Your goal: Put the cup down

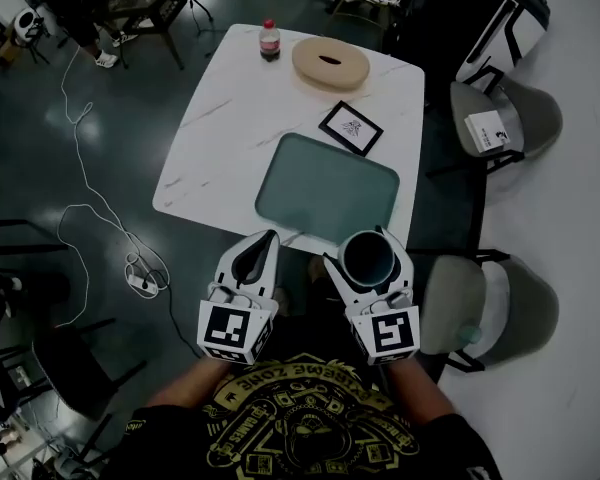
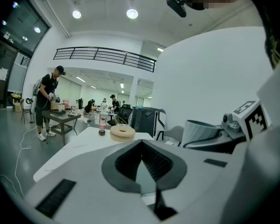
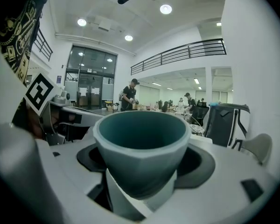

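White marble surface (image 1: 230,138) takes up the middle of this workshop floor, and the wide teal tray (image 1: 325,190) lies flat at its near edge. Everything else sits beyond the tray: a pale ring-shaped piece (image 1: 330,63) near the far edge, a framed card (image 1: 351,127) just behind the tray's far right corner, and a small bottle (image 1: 269,40) at the far rim. At the tray's near right corner the right tool (image 1: 370,268) pinches the teal cup (image 1: 367,258) low on its wall, upright with the mouth up, held in the air. The left tool (image 1: 268,238) hangs beside it toward the tray's near left corner, jaws pressed together on nothing. From where I stand the bare tray lies straight ahead of the cup and below it, so I'd guess a short reach forward and down, with nothing in between.
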`<state>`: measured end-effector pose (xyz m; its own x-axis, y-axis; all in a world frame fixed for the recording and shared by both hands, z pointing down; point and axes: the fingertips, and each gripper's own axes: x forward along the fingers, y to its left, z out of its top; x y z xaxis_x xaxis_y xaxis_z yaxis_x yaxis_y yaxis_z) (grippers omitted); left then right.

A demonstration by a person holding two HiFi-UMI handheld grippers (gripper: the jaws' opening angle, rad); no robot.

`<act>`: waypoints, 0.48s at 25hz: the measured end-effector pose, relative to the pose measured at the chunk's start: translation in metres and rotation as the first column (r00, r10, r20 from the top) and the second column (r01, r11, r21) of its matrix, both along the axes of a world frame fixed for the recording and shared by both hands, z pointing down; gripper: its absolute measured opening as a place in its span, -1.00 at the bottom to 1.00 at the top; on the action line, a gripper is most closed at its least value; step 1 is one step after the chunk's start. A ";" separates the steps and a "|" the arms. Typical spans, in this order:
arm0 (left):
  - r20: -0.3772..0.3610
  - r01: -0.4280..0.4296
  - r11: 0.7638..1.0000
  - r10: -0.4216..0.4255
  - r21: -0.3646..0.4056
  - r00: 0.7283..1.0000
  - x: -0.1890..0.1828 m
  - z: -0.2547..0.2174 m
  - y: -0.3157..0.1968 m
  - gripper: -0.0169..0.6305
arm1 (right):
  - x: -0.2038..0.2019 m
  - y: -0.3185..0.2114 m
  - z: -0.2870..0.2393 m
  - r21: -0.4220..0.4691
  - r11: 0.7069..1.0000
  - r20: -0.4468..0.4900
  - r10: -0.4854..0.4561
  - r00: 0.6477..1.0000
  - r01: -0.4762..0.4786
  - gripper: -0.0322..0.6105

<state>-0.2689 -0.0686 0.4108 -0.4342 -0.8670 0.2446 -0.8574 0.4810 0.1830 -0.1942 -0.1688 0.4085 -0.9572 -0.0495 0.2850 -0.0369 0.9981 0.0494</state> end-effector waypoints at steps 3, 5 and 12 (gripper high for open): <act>0.004 0.030 0.999 -0.030 -0.013 1.000 -0.008 0.001 -0.010 -0.91 | -0.013 -0.011 0.009 -0.001 0.999 -0.006 -0.049 0.999 0.049 0.30; 0.004 0.054 0.998 -0.054 -0.024 0.999 -0.013 0.002 -0.017 -0.91 | -0.023 -0.019 0.013 -0.010 0.997 -0.002 -0.076 0.997 0.076 0.30; 0.006 0.137 0.989 -0.137 -0.047 0.991 -0.028 0.006 -0.036 -0.91 | -0.053 -0.037 0.017 0.001 0.980 -0.005 -0.198 0.980 0.198 0.30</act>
